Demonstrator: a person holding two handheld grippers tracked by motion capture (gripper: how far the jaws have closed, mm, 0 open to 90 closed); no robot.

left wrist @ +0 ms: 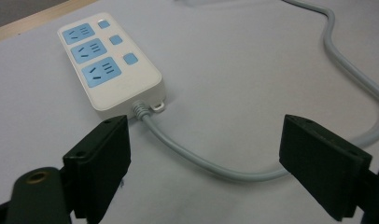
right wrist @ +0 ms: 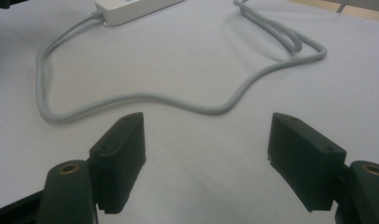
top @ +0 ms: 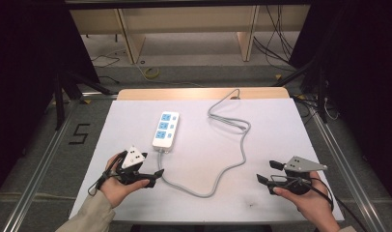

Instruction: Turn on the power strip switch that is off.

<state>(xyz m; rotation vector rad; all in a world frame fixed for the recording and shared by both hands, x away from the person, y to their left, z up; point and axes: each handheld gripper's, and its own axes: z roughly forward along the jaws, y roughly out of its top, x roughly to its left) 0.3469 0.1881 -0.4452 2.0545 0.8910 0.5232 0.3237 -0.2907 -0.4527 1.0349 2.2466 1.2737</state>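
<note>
A white power strip (top: pixel 165 129) with three blue sockets lies left of the table's middle. Its grey cable (top: pixel 242 145) runs from the near end, loops right and snakes back to the far edge. My left gripper (top: pixel 155 177) is held just short of the strip's near end, open and empty. In the left gripper view the strip (left wrist: pixel 113 70) lies beyond the left jaw, and the cable (left wrist: pixel 201 161) crosses ahead of the gripper (left wrist: pixel 204 140). My right gripper (top: pixel 267 171) hovers at the near right, open and empty. In the right gripper view the cable (right wrist: pixel 145 99) curves ahead of the gripper (right wrist: pixel 208 135), with the strip (right wrist: pixel 131 7) at the top.
A white sheet (top: pixel 276 121) covers the table, with a wooden edge (top: pixel 184 93) at the far side. Metal rails (top: pixel 47 159) run along both sides. Shelving (top: pixel 184 29) and loose floor cables (top: pixel 276 43) lie beyond the table.
</note>
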